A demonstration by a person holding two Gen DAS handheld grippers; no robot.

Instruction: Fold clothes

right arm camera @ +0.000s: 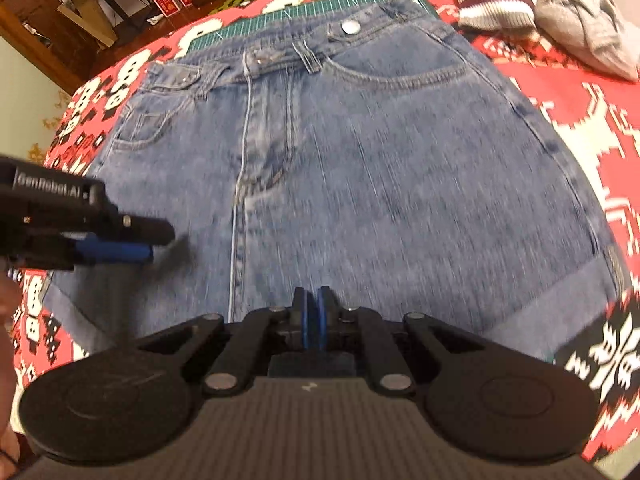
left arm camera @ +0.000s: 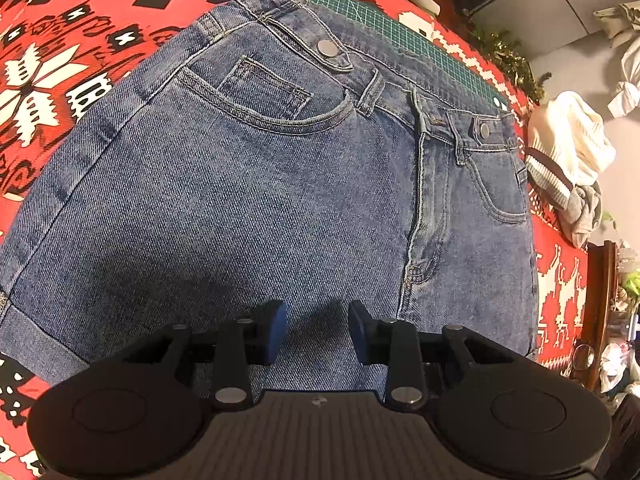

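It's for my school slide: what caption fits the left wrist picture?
Open left gripper hovers above denim shorts spread flat on a red patterned cloth.

Denim shorts (right arm camera: pixel 360 168) lie flat and cover the middle of the red patterned cloth (right arm camera: pixel 580 152). At two o'clock, a heap of knitwear (right arm camera: pixel 560 8) blocks that corner. At nine o'clock the left gripper (right arm camera: pixel 150 246) juts over the hem. Bare cloth at three o'clock.
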